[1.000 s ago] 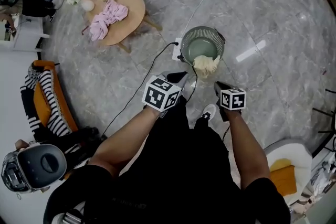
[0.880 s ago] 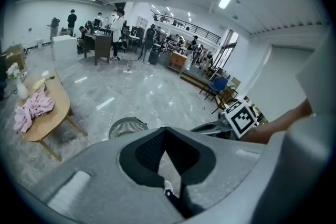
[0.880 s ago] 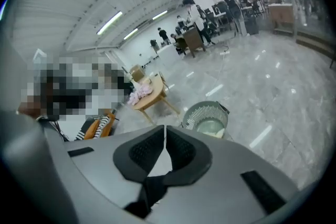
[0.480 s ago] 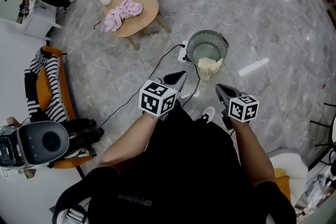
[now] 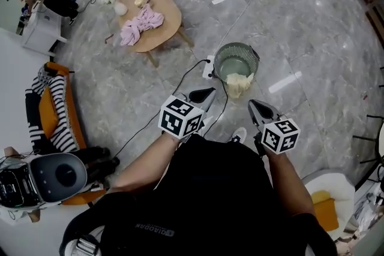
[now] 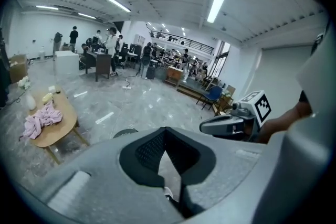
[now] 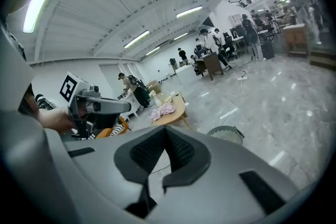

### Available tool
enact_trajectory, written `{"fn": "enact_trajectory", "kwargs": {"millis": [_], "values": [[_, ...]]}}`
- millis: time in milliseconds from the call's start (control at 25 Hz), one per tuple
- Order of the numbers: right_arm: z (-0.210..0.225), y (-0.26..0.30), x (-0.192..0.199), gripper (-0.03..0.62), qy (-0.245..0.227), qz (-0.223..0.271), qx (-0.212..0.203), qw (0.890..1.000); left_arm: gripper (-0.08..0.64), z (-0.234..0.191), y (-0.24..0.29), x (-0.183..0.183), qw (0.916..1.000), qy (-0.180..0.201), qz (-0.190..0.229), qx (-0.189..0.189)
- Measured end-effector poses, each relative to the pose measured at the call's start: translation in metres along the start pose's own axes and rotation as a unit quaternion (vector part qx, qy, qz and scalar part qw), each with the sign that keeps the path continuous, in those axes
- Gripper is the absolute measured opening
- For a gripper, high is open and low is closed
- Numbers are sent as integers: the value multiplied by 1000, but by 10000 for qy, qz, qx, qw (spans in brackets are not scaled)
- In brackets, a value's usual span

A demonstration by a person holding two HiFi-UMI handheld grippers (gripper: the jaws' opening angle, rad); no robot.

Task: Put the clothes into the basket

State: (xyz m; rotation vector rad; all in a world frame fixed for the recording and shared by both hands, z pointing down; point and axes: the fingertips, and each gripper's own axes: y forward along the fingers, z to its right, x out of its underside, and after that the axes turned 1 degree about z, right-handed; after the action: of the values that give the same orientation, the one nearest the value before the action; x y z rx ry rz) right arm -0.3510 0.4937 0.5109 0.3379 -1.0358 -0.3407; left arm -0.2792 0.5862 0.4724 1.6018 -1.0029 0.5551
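With left claw (image 5: 201, 95) and right claw (image 5: 259, 110) both pinched together and empty, the crumpled pink garment (image 5: 141, 24) lies on the oval wooden table (image 5: 165, 6) well ahead and leftward, nearer the left claw, while the round grey mesh basket (image 5: 217, 62) stands just ahead.

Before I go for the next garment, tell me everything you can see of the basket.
The basket is a round, open-topped bin with a grey-green ribbed wall that looks like wire or slatted plastic. It stands upright on the grey marble floor. A cream cloth hangs over its near rim, partly inside and partly down the outside. The rest of the inside looks pale and bare. A white power strip with a black cable lies close by its left side; whether they touch I cannot tell.
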Motion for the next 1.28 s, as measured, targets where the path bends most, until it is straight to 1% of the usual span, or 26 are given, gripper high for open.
{"fn": "enact_trajectory", "kwargs": {"millis": [120,320,600,760,1040,1280], "values": [[-14,9,-10,15,142,180,152,9996,0,0,-7,6,9994,161,-108,298],[-37,20,-23,15,176,450,439,9979,0,-11,-16,16,9976,268,-213,610],[-63,19,-12,15,195,631,888,9939,0,-26,-29,23,9947,441,-221,904],[-73,17,-3,15,302,687,1099,9911,0,-26,-35,25,9921,552,-235,1102],[-86,18,16,15,638,727,1271,9872,0,-32,-47,27,9892,692,-206,1276],[-99,19,23,14,633,760,1351,9859,0,-37,-56,30,9885,715,-187,1317]]}}
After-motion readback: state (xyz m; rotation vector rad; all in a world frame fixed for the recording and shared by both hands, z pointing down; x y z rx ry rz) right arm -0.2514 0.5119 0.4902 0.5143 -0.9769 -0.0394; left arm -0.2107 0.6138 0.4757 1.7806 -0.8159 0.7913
